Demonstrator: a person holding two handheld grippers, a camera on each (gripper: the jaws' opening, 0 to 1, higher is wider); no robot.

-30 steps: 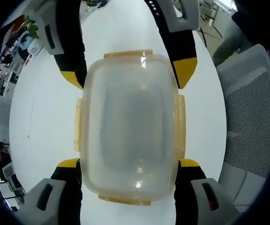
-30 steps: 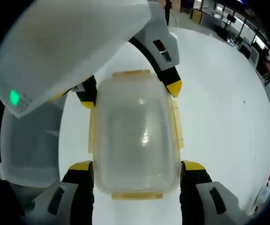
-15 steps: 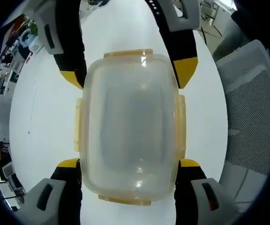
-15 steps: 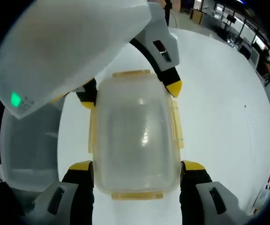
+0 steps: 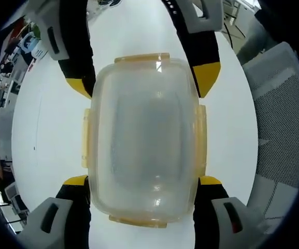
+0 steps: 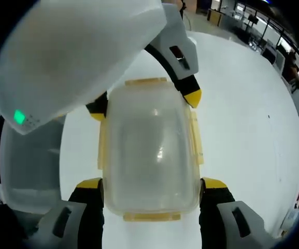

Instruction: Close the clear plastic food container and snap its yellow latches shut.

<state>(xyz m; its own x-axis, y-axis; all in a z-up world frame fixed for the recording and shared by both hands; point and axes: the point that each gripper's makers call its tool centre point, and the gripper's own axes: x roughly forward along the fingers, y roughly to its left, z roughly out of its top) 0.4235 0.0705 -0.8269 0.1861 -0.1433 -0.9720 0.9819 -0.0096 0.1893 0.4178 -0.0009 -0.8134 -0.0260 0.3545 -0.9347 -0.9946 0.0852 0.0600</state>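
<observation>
Clear plastic food container (image 5: 144, 140) on white table (image 5: 45, 129), no legible writing, both hand-held grippers' jaws pinching its ends.

Clear plastic food container (image 5: 145, 140) at frame centre in both views, lid seated on top, flat on the white desk (image 5: 51, 135). Yellow latches (image 5: 200, 137) along all four edges, apparently folded down.

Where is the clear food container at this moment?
The clear food container sits mid-frame in the left gripper view on the white table, with the left gripper straddling its near end and the right gripper straddling the far end.
</observation>
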